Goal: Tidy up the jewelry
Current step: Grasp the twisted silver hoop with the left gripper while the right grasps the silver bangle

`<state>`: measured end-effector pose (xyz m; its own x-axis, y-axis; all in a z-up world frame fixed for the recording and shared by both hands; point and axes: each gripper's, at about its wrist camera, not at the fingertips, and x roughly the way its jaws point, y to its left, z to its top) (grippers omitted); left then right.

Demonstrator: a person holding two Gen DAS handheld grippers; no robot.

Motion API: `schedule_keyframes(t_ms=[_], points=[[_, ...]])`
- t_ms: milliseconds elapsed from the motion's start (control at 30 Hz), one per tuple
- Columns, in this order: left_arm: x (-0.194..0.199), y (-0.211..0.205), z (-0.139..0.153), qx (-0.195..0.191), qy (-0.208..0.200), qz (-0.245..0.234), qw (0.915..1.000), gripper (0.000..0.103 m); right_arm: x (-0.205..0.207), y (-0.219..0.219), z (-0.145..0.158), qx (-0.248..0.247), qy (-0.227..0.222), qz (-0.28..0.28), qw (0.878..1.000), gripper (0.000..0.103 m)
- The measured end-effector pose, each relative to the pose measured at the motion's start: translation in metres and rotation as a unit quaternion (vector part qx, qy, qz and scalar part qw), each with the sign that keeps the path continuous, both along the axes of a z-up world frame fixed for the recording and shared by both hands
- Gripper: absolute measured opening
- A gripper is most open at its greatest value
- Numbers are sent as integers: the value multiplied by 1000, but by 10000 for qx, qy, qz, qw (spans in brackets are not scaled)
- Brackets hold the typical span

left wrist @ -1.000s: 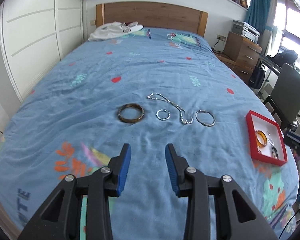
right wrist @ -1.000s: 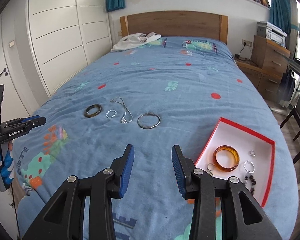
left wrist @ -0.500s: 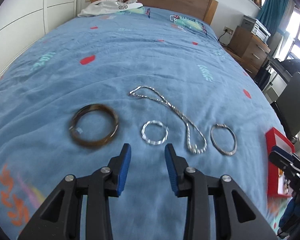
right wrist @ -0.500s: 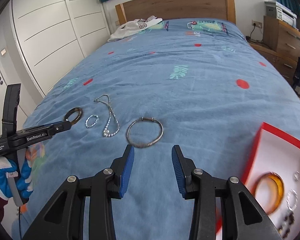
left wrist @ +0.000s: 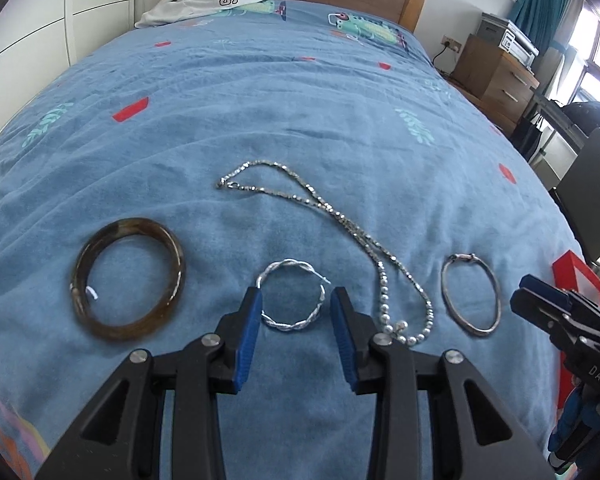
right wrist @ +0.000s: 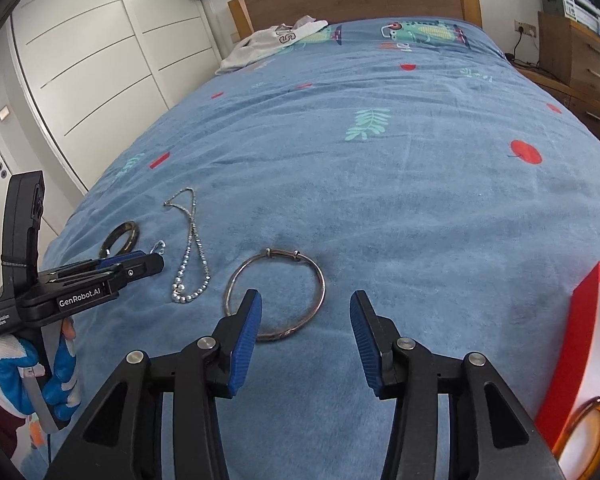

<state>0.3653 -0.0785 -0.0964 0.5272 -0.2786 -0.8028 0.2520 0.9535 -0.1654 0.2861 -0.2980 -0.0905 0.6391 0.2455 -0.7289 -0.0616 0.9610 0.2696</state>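
Now the left gripper (left wrist: 296, 300) hangs low center over the twisted silver ring (left wrist: 292, 294), jaws apart around it, not clamped. Right gripper (right wrist: 305, 306), jaws opening, straddles the thin bangle (right wrist: 275, 296) at center; red tray (right wrist: 580, 360) sits at lower right.

Four pieces lie in a row near the foot edge of the bed (left wrist: 300, 100): brown bangle (left wrist: 128, 276), twisted silver hoop (left wrist: 292, 296), beaded necklace (left wrist: 340, 232), thin silver bangle (right wrist: 276, 296), narrow gaps of blanket between. Red tray (right wrist: 584, 344) blocks the right edge. Mid-bed open up to the white garment (right wrist: 272, 44) at the headboard.
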Motion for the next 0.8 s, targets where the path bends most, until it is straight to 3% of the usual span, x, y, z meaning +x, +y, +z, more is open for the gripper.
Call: schedule_keyframes(t_ms=[333,433,500,600,800], points=[[9,-2,-13,8,-79,36,10000,37,24,2,-26,18,231,-105,9997,46],[11,-3,-14,-4,-133,82,9999,37,25,3,-28,-19,206,-131,9997,35],[10,-4,-15,14,-164,94,9998,37,24,-1,-30,26,222,-175,9996,21],[7,-7,-15,107,-231,88,9996,36,24,-3,-30,87,253,-153,9995,8],[0,-7,-11,197,-368,87,9991,33,17,4,-23,-90,50,-106,9999,4]])
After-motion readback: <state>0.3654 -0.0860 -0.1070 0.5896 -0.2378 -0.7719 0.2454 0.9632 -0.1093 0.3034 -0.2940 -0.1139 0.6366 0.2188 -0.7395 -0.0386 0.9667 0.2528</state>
